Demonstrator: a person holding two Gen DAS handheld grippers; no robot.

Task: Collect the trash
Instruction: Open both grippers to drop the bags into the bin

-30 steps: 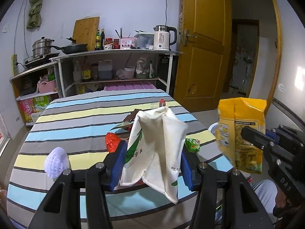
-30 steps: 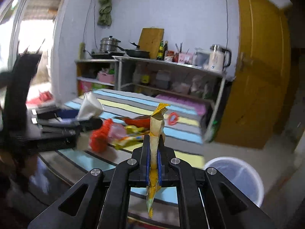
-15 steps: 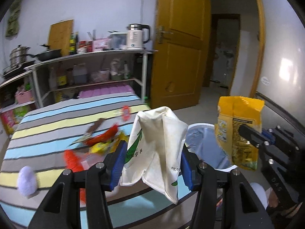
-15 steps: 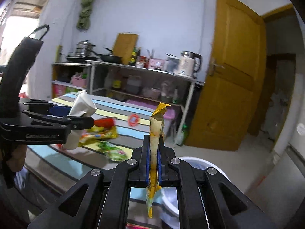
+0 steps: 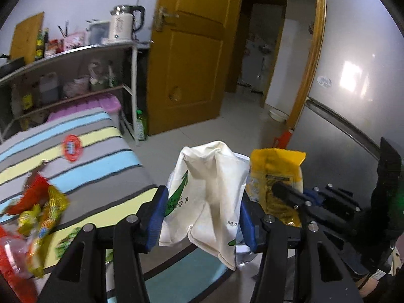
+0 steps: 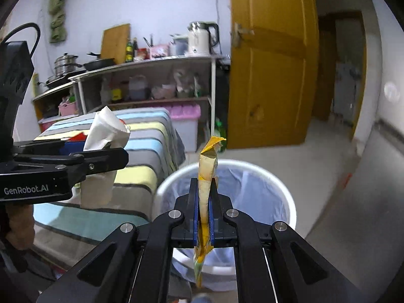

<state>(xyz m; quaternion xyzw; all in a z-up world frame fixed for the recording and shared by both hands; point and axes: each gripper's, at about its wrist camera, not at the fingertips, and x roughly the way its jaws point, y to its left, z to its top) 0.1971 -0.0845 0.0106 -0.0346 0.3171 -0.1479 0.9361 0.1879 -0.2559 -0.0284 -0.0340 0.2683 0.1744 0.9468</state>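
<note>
Left claw (image 5: 203, 212) pinching white bag (image 5: 209, 197), right claw (image 6: 203, 212) pinching yellow wrapper (image 6: 205, 194) over bin (image 6: 252, 189), bin bottom hidden, tabletop (image 5: 106, 166) litter blurred

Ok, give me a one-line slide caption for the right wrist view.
Right gripper pinches a yellow snack wrapper above the lined white bin.

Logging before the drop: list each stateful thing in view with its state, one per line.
Left gripper: shut on the crumpled white paper bag, held upright.
Right gripper: shut on the flattened yellow snack wrapper, above the bin.
White round trash bin: open, lined with a clear bag.
Yellow wooden door: open.
Loose wrappers: lying on the striped table.
</note>
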